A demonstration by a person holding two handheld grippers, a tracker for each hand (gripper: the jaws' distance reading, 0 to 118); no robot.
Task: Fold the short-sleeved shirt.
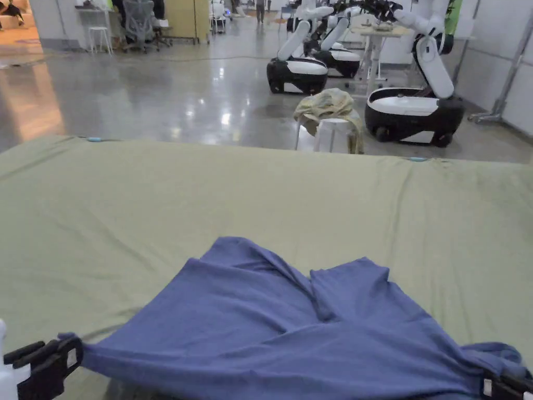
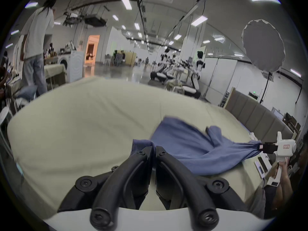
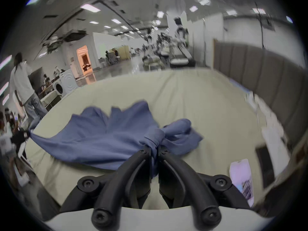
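Observation:
A blue short-sleeved shirt (image 1: pixel 270 333) is stretched across the near part of a pale green covered table (image 1: pixel 260 208). My left gripper (image 1: pixel 73 351) at the bottom left is shut on one corner of the shirt (image 2: pixel 191 144). My right gripper (image 1: pixel 486 385) at the bottom right is shut on a bunched part of the shirt (image 3: pixel 108 134). In the left gripper view my left gripper (image 2: pixel 154 147) pinches the cloth, and my right gripper (image 2: pixel 260 147) shows farther off, held by a hand. In the right gripper view my right gripper (image 3: pixel 155 148) clamps the bunched fabric. The shirt's far part lies crumpled in folds.
Beyond the table's far edge stands a white stool (image 1: pixel 330 133) draped with a yellowish cloth. Several white and black robots (image 1: pixel 416 99) stand on the shiny floor behind. A person (image 2: pixel 35 48) stands at the left. A grey padded panel (image 3: pixel 266 71) runs along the table's right side.

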